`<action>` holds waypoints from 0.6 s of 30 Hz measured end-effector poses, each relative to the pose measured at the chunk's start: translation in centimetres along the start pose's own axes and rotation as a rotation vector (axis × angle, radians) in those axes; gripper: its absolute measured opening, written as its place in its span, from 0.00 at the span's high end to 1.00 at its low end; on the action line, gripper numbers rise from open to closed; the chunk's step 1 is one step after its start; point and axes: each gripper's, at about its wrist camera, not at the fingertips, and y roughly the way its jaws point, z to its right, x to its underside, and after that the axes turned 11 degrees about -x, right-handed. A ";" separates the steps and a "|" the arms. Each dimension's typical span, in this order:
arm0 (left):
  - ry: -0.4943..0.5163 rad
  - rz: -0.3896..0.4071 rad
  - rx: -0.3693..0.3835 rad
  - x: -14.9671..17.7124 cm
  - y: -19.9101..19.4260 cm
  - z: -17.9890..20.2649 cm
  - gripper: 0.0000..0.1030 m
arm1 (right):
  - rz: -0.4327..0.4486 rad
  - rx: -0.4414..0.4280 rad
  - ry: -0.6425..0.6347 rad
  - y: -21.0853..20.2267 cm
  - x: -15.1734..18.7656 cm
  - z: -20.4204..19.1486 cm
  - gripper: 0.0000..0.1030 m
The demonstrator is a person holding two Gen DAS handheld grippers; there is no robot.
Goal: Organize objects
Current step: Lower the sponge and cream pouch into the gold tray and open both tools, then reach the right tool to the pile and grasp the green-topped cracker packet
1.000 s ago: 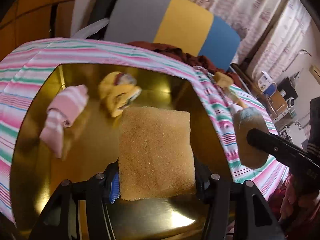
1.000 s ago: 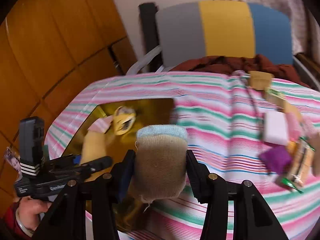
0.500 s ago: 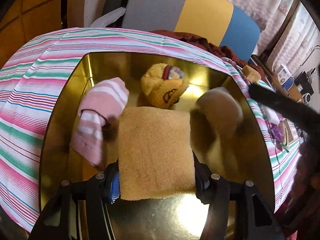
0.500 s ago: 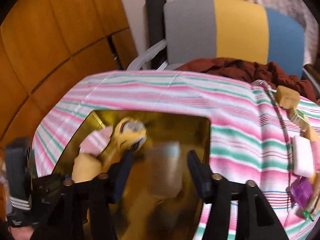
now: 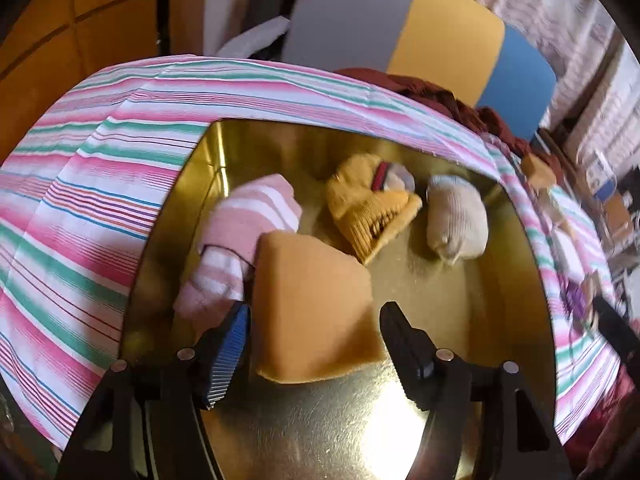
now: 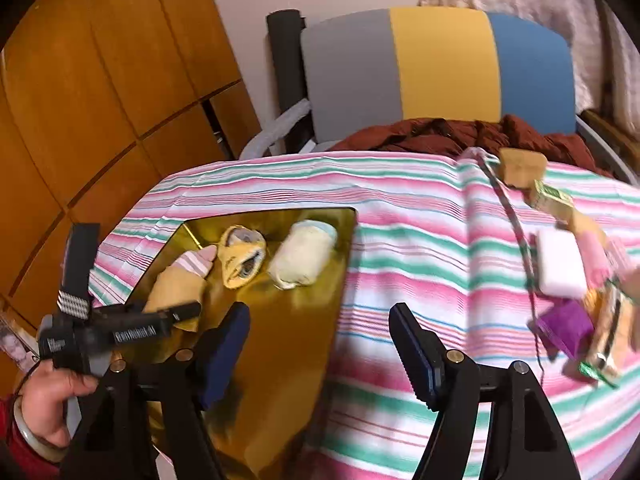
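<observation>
Gold tray (image 5: 460, 304) holds the sponge (image 5: 316, 312), loose between the just-opened left gripper (image 5: 314, 332) fingers; right gripper (image 6: 320, 336) fingers just opened, empty.

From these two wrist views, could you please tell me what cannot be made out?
- Packets at the right edge, right wrist view: motion-blurred, labels unreadable.
- Pink striped sock, left wrist view: lower end hidden behind the sponge.
- Gold tray, both views: near edge covered by the jaws.
- Shelf clutter, left wrist view: blurred, too small.
</observation>
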 end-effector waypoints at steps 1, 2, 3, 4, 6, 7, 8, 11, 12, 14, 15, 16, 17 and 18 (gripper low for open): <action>-0.016 0.001 -0.004 -0.1 -0.2 -0.2 0.33 | -0.004 0.002 0.011 -0.2 0.2 0.4 0.29; -0.022 0.005 -0.007 -0.2 -0.3 -0.3 0.33 | -0.008 0.004 0.024 -0.4 0.4 0.8 0.29; -0.025 0.009 -0.007 -0.3 -0.4 -0.3 0.33 | -0.010 0.005 0.032 -0.5 0.5 1.1 0.29; -0.030 0.019 -0.008 -0.4 -0.6 -0.3 0.33 | -0.011 0.008 0.046 -0.7 0.7 1.5 0.29; -0.046 0.043 -0.014 -0.5 -1.1 -0.3 0.33 | -0.013 0.012 0.068 -1.1 1.1 2.3 0.29; -0.053 0.052 -0.011 -0.4 -1.5 -0.3 0.33 | -0.012 0.016 0.076 -1.4 1.2 2.7 0.29; -0.057 0.058 -0.007 -0.3 -1.7 -0.2 0.33 | -0.010 0.022 0.081 -1.6 1.4 3.0 0.29; -0.060 0.068 0.011 -0.1 -2.3 0.4 0.33 | -0.013 0.037 0.089 -2.1 1.8 3.9 0.29; -0.056 0.070 0.016 0.0 -2.3 0.7 0.33 | -0.016 0.040 0.093 -2.2 1.9 4.2 0.29; -0.043 0.071 0.023 0.1 -2.4 1.4 0.33 | -0.019 0.046 0.101 -2.4 2.1 4.7 0.29; -0.036 0.071 0.027 0.2 -2.5 1.8 0.33 | -0.020 0.048 0.103 -2.5 2.1 4.8 0.29; -0.027 0.070 0.032 0.3 -2.6 2.3 0.33 | -0.021 0.051 0.105 -2.5 2.2 5.0 0.29; -0.020 0.071 0.035 0.4 -2.7 2.6 0.33 | -0.024 0.052 0.106 -2.6 2.4 5.2 0.29; -0.012 0.071 0.038 0.6 -2.8 3.1 0.33 | -0.025 0.053 0.106 -2.7 2.5 5.3 0.29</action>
